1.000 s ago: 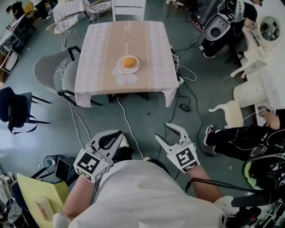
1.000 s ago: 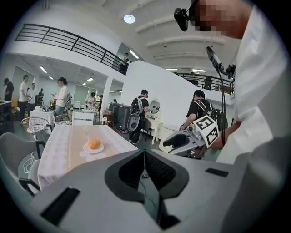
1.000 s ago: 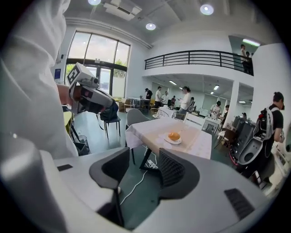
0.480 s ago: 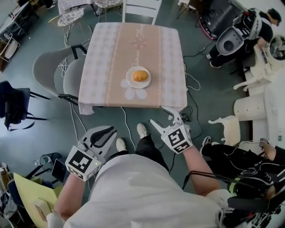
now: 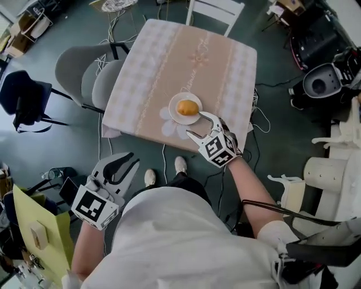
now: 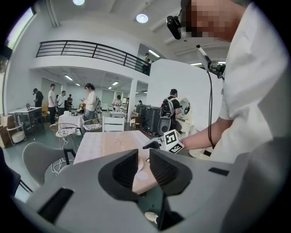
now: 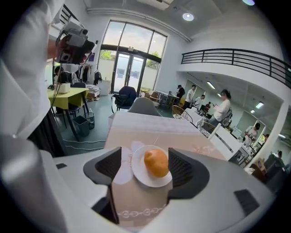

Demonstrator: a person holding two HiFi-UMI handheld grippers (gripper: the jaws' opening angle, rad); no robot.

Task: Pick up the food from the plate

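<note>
- On the worktop (image 5: 152, 68), toward 5 o'clock from its middle in the head view, a white plate (image 5: 176, 114) sat near the front edge, partly over a pale flower print
- The food (image 5: 187, 107), a round orange piece, rested on that plate, a little toward its 3 o'clock side
- The right gripper (image 5: 193, 123) hung just beside the plate at 5 o'clock of it, one jaw tip over the rim and the other over the cloth
- In the right gripper view its jaws stood released and wide, having just been opening; the food (image 7: 156, 163) and plate (image 7: 146, 178) showed in the gap ahead, and neither pad touched them
- The left gripper (image 5: 135, 160) was held well apart from the worktop, at 7 o'clock of the plate, over the floor beside the person's leg
- In the left gripper view its jaws (image 6: 143, 166) were only narrowly parted, with nothing between them
- Two grey chairs (image 5: 84, 73) stood at 9 o'clock of the worktop, and a white chair (image 5: 217, 11) at 12 o'clock
</note>
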